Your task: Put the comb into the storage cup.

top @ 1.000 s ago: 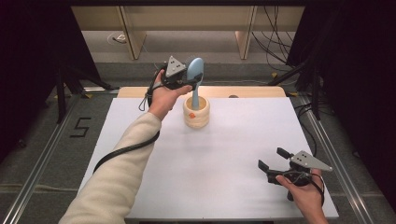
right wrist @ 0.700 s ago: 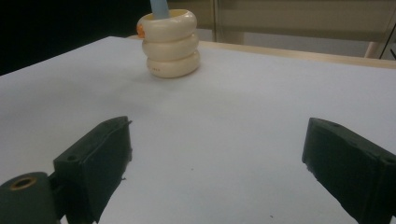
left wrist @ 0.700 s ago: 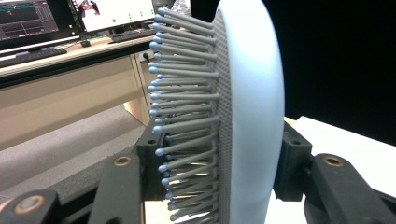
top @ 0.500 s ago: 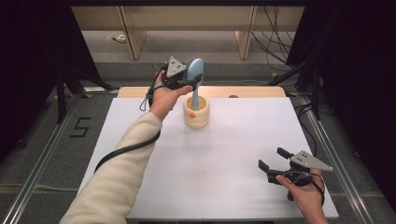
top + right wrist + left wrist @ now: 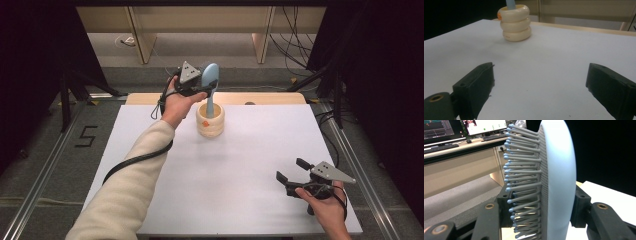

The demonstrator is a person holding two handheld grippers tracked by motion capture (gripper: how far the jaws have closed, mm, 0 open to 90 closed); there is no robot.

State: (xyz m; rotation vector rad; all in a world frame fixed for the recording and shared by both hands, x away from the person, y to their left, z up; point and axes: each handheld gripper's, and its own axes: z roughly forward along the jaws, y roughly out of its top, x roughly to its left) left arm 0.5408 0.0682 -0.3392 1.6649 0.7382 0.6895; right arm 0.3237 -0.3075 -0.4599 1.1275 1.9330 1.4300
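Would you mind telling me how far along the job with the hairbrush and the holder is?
Done: the pale blue hairbrush stands handle-down in the cream ringed holder. In hand: the left gripper is closed on the brush head, bristles on one side. Left: either letting go or lifting it out; I cannot tell which. The right gripper is open and empty over the white table.

White table (image 5: 235, 175), bare surface, wooden strip (image 5: 270, 98) along its far edge. Grey floor around it; a "5" (image 5: 86, 136) marked on the floor at left. Metal rails (image 5: 45, 165) flank the table on both sides. Wooden shelf unit (image 5: 200, 20) beyond, black cables (image 5: 295, 35) hanging at its right. Monitors (image 5: 486, 125) and keyboard (image 5: 439, 146) on a desk (image 5: 459, 152), seen in the left gripper view.
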